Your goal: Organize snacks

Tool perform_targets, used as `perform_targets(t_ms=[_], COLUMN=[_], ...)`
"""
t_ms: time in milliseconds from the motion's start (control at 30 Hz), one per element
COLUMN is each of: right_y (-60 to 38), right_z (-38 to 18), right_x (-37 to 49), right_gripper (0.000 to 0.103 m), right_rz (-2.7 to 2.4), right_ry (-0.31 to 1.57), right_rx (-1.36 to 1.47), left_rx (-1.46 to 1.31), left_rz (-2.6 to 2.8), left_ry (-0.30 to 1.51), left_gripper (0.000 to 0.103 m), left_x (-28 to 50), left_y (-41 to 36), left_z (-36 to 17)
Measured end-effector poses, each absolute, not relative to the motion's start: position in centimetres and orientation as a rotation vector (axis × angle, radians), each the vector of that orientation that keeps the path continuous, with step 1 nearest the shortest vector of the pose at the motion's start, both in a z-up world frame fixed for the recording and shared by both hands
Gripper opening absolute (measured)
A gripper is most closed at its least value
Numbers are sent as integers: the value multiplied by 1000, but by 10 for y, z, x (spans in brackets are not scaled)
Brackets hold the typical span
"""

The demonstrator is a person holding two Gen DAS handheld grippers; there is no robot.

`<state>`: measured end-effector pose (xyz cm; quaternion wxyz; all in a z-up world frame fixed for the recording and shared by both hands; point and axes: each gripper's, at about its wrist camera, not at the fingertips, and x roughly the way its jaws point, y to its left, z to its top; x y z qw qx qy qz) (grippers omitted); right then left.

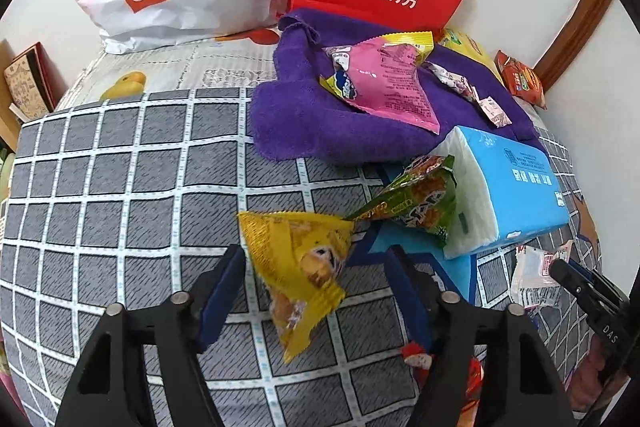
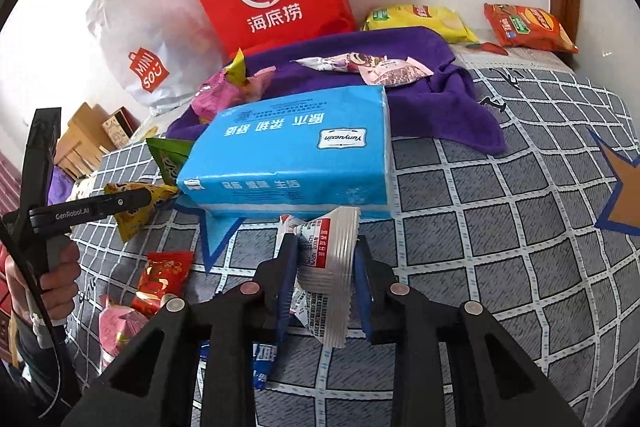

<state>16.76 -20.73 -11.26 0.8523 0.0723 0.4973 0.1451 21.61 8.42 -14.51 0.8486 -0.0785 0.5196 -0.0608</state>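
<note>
Now the left tool [image 1: 316,291] stands half-open around the yellow snack packet [image 1: 298,267], its long axis running slantwise between the fingers, pads not pressing. Right tool [image 2: 326,281] pinches the silver-white packet [image 2: 326,267] just before the blue tissue pack [image 2: 288,155] on the bed [image 2: 500,227].

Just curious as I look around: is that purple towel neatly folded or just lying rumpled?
Rumpled. The purple towel lies loosely spread on the checked bedcover, its edges wavy and one corner trailing, with snack packets on top.
</note>
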Motion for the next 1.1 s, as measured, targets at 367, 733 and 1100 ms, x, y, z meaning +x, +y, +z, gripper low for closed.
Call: perform_targets(t_ms=[367, 733, 1100], right_y=[-208, -182, -184], right_z=[-135, -139, -124], right_x=[181, 179, 167], right_gripper=[48, 50, 32], right_rz=[289, 286, 295], right_ry=[1129, 1098, 1052], right_rx=[148, -21, 5], left_rx=[-194, -229, -239], left_rz=[-167, -171, -154], left_ry=[1086, 1081, 1056], left_gripper=[40, 39, 39], left_x=[219, 210, 197], left_y=[86, 91, 101], left_z=[-150, -142, -129])
